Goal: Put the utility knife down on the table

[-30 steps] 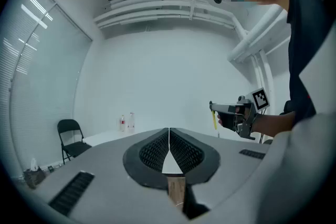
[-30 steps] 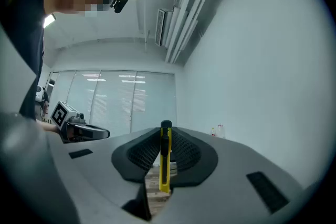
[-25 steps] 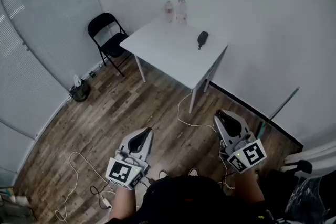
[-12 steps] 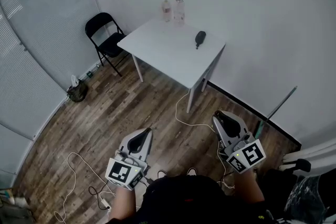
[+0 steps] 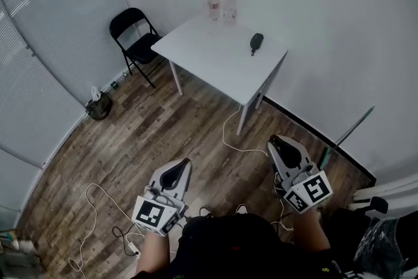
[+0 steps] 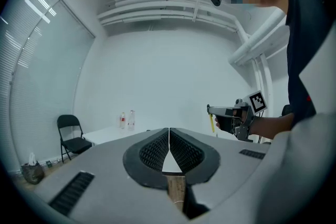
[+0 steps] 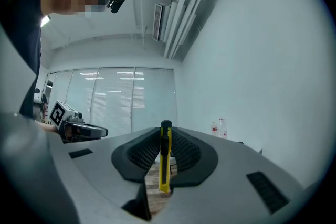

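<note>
A yellow and black utility knife stands upright between the jaws of my right gripper, which is shut on it. In the head view that right gripper is held low at the right, over the wooden floor, well short of the white table. My left gripper is at the lower left, shut with nothing between its pads. In the left gripper view the right gripper shows with the yellow knife hanging from its tip.
Two clear bottles stand at the table's far edge and a dark object lies near its right side. A black folding chair is left of the table. Cables trail on the floor. A dark bin sits by the blinds.
The view has shifted slightly, so table and chair sit a little higher and to the right. Both grippers keep their places and their states.
</note>
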`<state>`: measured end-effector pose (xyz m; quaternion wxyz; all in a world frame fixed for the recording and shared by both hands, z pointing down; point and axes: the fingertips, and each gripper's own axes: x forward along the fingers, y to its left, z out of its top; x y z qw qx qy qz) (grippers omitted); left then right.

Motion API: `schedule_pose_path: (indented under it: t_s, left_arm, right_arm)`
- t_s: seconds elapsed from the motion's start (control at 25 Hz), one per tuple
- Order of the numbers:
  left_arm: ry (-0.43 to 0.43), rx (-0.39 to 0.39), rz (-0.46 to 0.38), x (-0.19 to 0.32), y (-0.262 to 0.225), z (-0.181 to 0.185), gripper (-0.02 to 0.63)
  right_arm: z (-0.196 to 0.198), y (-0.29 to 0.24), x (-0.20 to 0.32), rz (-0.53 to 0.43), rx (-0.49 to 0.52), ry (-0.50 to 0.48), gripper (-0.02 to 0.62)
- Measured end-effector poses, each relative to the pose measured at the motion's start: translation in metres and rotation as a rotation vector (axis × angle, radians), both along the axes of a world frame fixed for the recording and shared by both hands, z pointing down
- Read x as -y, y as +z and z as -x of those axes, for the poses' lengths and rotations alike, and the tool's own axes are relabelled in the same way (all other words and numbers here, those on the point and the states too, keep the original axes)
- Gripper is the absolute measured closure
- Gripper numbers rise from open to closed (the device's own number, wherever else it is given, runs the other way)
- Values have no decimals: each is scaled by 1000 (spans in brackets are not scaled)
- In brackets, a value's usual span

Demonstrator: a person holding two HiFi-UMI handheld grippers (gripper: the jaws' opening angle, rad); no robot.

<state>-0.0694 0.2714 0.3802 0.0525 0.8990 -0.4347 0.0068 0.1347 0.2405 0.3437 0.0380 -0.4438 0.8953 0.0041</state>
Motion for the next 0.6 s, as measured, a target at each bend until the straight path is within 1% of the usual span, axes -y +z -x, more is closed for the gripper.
schedule_pose_path:
  t_s: [0.44, 0.6]
  left_arm:
    - [-36, -1, 17, 7, 26, 97, 582]
    - [-29, -9, 26, 12, 30, 115, 583]
  right_arm:
    - [85, 11, 19, 6, -45, -11, 520]
    - [107, 15, 23, 18, -58, -14, 520]
